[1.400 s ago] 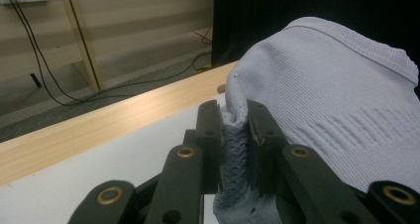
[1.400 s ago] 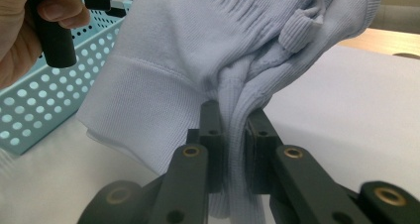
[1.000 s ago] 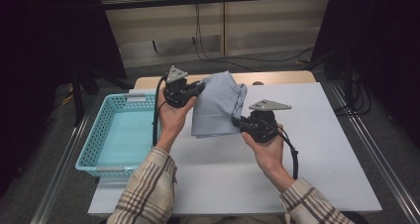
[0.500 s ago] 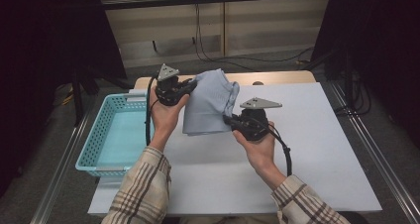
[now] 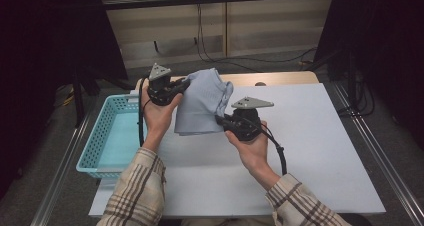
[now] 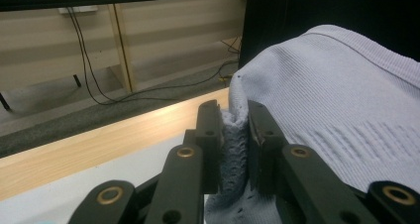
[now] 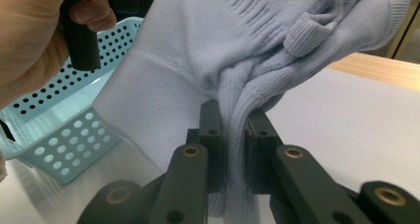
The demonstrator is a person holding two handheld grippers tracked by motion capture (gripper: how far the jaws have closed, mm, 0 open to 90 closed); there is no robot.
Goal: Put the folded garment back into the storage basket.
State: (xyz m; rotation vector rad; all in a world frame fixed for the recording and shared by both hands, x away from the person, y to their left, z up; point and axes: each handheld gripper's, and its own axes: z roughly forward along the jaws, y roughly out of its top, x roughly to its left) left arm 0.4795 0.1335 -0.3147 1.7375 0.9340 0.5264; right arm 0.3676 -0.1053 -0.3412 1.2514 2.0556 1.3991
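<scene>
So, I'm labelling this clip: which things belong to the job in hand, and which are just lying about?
In the job:
- pale blue knitted garment, clamped by left gripper and right gripper
- light blue perforated plastic basket, likely its destination

Lying about:
- black cables behind the table

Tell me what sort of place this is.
Probably a lab recording bench: a white table before a dark-curtained frame, loose cables along the back wall, and a knit garment beside a blue basket.

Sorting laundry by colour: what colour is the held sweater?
Pale lavender-blue sweater, clearest in the right gripper view.
</scene>
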